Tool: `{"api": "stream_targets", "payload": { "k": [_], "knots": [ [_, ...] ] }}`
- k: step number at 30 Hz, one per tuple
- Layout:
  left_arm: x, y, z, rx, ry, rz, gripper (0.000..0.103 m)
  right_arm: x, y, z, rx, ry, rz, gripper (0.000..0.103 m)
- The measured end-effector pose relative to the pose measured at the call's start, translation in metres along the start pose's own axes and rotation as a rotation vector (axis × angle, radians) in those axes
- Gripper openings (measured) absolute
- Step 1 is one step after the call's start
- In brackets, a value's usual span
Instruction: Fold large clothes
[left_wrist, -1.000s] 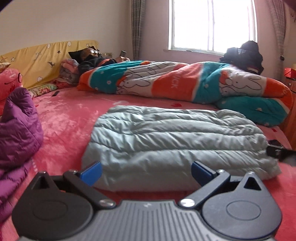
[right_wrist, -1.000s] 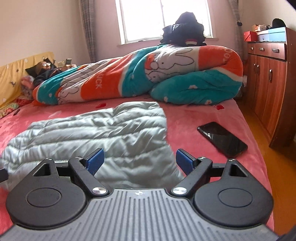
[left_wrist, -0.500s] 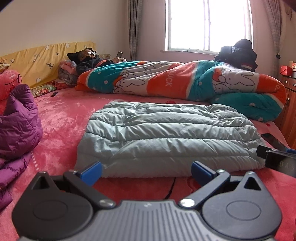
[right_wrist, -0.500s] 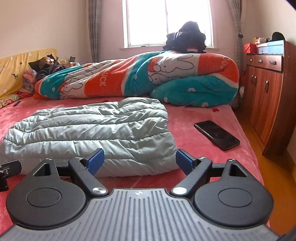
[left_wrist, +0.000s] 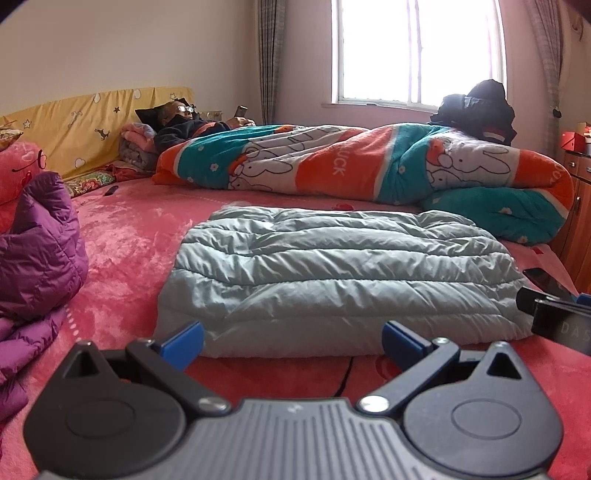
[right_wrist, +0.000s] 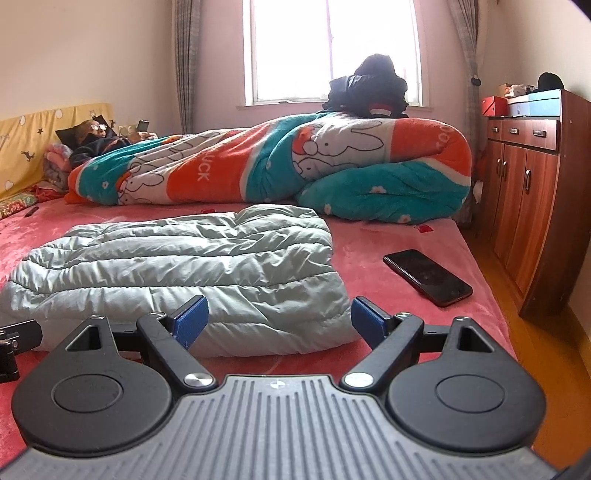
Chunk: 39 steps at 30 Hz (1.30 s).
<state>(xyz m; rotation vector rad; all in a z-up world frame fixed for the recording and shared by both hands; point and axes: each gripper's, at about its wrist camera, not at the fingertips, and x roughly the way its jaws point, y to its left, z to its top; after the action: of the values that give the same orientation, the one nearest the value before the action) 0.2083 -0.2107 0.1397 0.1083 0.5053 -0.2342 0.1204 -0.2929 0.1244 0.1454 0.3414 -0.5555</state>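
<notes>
A pale grey-green puffer jacket (left_wrist: 332, 280) (right_wrist: 184, 273) lies folded into a thick rectangle on the pink bed (left_wrist: 140, 229). My left gripper (left_wrist: 291, 338) stands open just short of the jacket's near edge, nothing between its blue pads. My right gripper (right_wrist: 279, 321) is open too, at the jacket's near right corner, holding nothing. Its black body shows at the right edge of the left wrist view. A purple puffer jacket (left_wrist: 33, 266) lies crumpled at the left of the bed.
A person (left_wrist: 181, 123) lies at the far side under a rabbit-print quilt (left_wrist: 369, 166), holding a phone. A black phone (right_wrist: 428, 277) rests on the bed right of the jacket. A wooden cabinet (right_wrist: 532, 184) stands right of the bed. Dark clothes (right_wrist: 365, 88) top the quilt.
Both grippers have drawn back and lower from the folded jacket, so its near edge and the pink bed in front of it now show. The jacket has not moved.
</notes>
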Motion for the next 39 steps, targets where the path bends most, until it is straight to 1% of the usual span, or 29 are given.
{"api": "stream_targets", "payload": {
  "k": [23,39],
  "knots": [
    [0.0053,-0.0027,-0.0075,0.011,0.001,0.013,0.102,0.0042,0.003,-0.0023,-0.007,-0.013,0.006,0.103],
    [0.0059,-0.0068,-0.0096,0.012,-0.005,0.006,0.102,0.005,0.0006,-0.0019,-0.001,-0.022,0.015,0.103]
  ]
}}
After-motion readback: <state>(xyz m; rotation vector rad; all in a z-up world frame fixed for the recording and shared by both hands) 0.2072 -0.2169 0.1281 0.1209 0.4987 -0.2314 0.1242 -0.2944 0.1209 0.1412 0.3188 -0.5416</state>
